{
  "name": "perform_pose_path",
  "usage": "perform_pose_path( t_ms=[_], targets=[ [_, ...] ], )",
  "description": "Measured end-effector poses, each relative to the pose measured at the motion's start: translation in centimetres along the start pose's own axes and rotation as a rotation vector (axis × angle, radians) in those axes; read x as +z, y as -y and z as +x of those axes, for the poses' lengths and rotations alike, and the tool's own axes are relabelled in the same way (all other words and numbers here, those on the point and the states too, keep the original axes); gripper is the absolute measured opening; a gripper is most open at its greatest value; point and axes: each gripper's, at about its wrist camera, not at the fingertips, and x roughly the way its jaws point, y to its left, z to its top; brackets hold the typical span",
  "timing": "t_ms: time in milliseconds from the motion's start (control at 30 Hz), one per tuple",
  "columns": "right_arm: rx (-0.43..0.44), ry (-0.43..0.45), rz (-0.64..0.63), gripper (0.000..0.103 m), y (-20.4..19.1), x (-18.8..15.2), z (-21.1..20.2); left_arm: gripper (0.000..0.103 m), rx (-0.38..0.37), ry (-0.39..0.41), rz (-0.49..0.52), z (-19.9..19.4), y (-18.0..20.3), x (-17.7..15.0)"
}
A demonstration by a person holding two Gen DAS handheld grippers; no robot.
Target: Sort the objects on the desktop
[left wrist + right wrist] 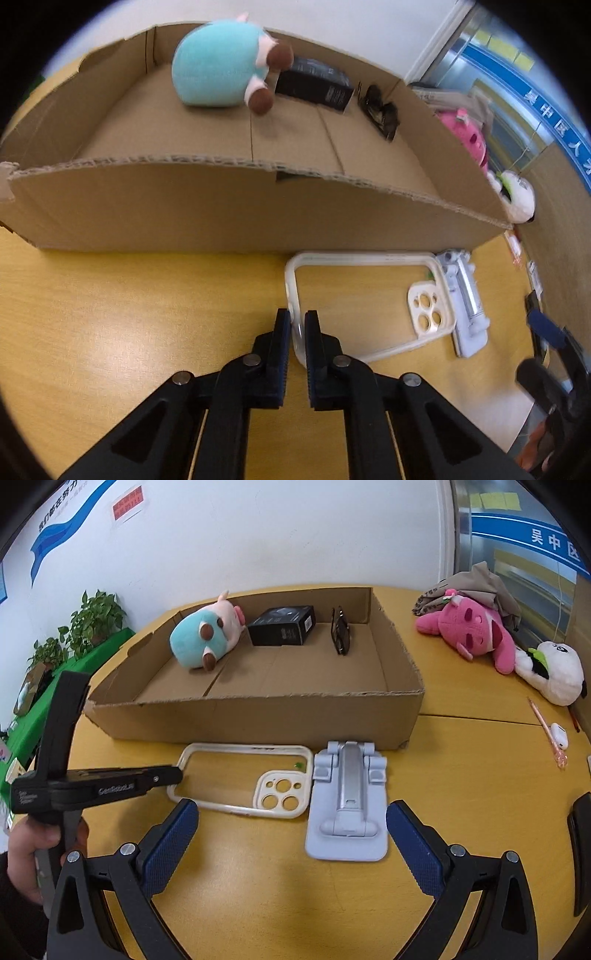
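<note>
**Cream phone case pinched at its end by the left tongs**

Cardboard hides part of the scene: in the left wrist view the near wall of the cardboard tray (221, 206) cuts off the tabletop behind it, and the dark item (380, 107) beside the black box (314, 86) is too blurred to be named. The clear phone case (362, 295) lies flat on the yellow table (110, 314), just before the tray. Its short end rim is clamped between the pads of the left gripper (297, 325), which is angled steeply downward. In the right wrist view the right gripper (291, 834) is seen spread wide, nothing held, hovering over the table with the grey phone stand (347, 812) lying between its blue pads (171, 845). A hand (33, 853) is wrapped round the left tool's handle.
</note>
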Motion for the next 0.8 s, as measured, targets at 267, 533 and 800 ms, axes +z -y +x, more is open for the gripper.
perform_pose_path(
  t_ms=[267, 533, 800],
  targets=[
    [0.077, -0.039, 0.009, 0.103, -1.7, -0.5, 2.0, 0.005, 0.061, 0.020, -0.030, -1.5, -2.8, -0.7],
    [0.173, -0.076, 0.015, 0.083, -4.7, -0.9, 5.6, 0.005, 0.092, 0.026, -0.066, -3.1, -5.1, -2.0],
    [0.054, -0.095, -0.020, 0.014, -4.9, -1.1, 8.1, 0.005, 0.096, 0.024, -0.042, -3.2, -4.9, -2.0]
  ],
)
